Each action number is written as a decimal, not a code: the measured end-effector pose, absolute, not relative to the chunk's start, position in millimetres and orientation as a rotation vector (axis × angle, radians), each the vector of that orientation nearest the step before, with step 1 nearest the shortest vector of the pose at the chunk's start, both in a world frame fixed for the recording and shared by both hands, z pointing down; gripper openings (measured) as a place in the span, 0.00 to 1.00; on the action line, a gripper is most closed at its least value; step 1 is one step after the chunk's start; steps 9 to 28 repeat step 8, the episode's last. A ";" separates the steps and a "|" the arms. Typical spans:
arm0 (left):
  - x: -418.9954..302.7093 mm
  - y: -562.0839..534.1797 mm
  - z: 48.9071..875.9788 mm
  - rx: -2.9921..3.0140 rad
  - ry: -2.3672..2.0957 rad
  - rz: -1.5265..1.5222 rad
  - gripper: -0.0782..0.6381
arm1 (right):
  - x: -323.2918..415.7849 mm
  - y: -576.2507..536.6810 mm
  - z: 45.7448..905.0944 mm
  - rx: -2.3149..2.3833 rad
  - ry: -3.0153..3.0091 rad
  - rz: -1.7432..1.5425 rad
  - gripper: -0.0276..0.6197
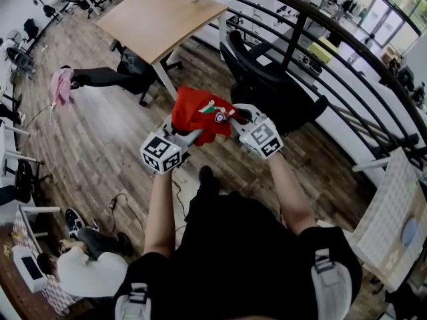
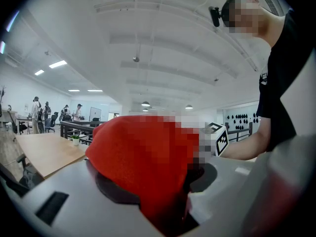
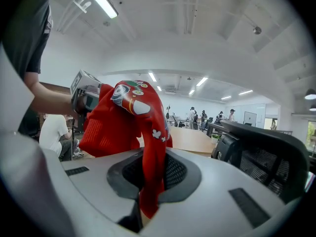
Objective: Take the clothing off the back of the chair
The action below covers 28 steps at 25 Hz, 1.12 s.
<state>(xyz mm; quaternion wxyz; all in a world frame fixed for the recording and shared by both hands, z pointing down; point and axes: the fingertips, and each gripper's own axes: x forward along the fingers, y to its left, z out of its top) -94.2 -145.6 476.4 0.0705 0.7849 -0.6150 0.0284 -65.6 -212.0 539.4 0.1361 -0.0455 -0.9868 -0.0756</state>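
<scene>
A red garment [image 1: 199,114] with small printed patches hangs in the air between my two grippers, clear of the black office chair [image 1: 267,85] behind it. My left gripper [image 1: 191,137] is shut on a thick bunch of the red cloth [image 2: 143,157], which fills its jaws. My right gripper [image 1: 235,119] is shut on a thin fold of the same garment [image 3: 148,147], which runs down into its jaws. In the right gripper view the chair's back [image 3: 261,149] stands bare at the right, and the left gripper [image 3: 84,97] shows beyond the cloth.
A wooden desk [image 1: 160,15] stands ahead, with a black curved railing [image 1: 347,45] to the right. One person sits on the floor at lower left [image 1: 87,265]; another's legs [image 1: 100,77] lie by the desk. A cable [image 1: 120,205] lies on the wood floor.
</scene>
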 end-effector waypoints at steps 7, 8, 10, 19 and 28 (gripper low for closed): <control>-81.0 -135.3 479.4 2.345 -1.860 0.099 0.40 | -54.3 -210.9 536.8 -0.124 -2.880 -0.162 0.09; -79.4 -134.2 480.1 2.344 -1.859 0.102 0.40 | -53.2 -211.7 536.4 -0.118 -2.883 -0.161 0.09; -79.4 -134.2 480.1 2.344 -1.859 0.102 0.40 | -53.2 -211.7 536.4 -0.118 -2.883 -0.161 0.09; -79.4 -134.2 480.1 2.344 -1.859 0.102 0.40 | -53.2 -211.7 536.4 -0.118 -2.883 -0.161 0.09; -79.4 -134.2 480.1 2.344 -1.859 0.102 0.40 | -53.2 -211.7 536.4 -0.118 -2.883 -0.161 0.09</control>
